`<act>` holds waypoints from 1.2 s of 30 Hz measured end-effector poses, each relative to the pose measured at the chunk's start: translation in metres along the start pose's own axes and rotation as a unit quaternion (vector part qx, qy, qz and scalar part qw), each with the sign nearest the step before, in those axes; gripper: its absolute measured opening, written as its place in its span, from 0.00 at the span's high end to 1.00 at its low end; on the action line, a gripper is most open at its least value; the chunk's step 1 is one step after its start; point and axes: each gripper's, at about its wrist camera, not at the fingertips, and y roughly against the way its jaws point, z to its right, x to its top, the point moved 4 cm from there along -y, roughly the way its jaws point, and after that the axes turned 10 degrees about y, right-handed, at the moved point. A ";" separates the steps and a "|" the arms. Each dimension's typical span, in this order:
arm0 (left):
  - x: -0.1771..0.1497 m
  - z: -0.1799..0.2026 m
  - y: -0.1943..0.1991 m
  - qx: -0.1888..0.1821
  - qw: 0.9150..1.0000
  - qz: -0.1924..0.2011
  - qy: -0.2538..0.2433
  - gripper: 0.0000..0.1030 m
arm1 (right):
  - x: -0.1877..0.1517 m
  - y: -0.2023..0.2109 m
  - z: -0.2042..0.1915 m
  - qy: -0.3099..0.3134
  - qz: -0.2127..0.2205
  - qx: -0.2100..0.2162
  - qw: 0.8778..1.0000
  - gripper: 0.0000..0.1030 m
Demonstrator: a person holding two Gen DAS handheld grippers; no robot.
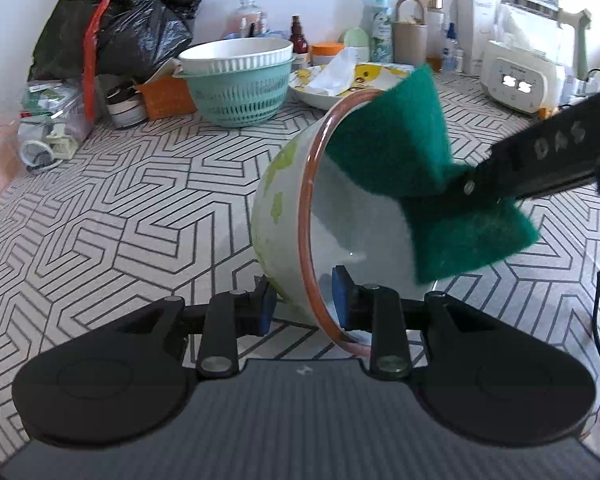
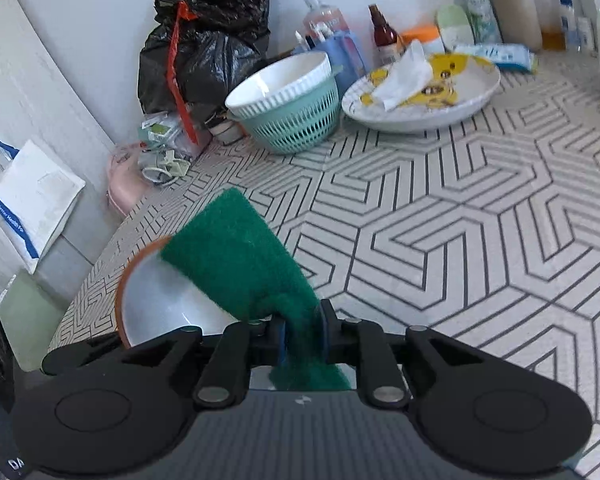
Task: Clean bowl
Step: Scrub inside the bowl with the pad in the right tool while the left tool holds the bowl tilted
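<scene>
The white ceramic bowl with green patches and an orange-brown rim (image 1: 300,216) was held tipped on its side above the geometric-patterned tablecloth (image 1: 140,200), mouth turned toward the right. It was clamped by the left gripper (image 1: 305,300) at the lowest part of its wall: one blue pad (image 1: 342,294) inside, the other outside, rim between them.

The green scouring pad (image 1: 400,140) was pinched near its middle by the right gripper (image 2: 302,334), jaws closed on it so both ends flared out. Seen from the right wrist, the bowl (image 2: 160,304) lay to the left of and just below the pad's free end (image 2: 236,248).

Key relation: the pad's upper flap was draped across the upper rim, at the mouth rather than deep in the cavity. Whether it was actually pressed on the rim could not be told. The pad's long axis ran roughly across the bowl opening. The right gripper was the nearer one to the inner surface; the next stroke would probably need travel leftward into the cavity, with the left kept as the brace.

Risk judged: rim slipping in the left clamp under scrubbing load.
</scene>
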 end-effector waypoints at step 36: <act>-0.005 0.013 0.000 0.016 0.996 0.018 -0.088 0.67 | 0.012 0.000 -0.006 0.072 -0.008 -0.036 0.997 0.78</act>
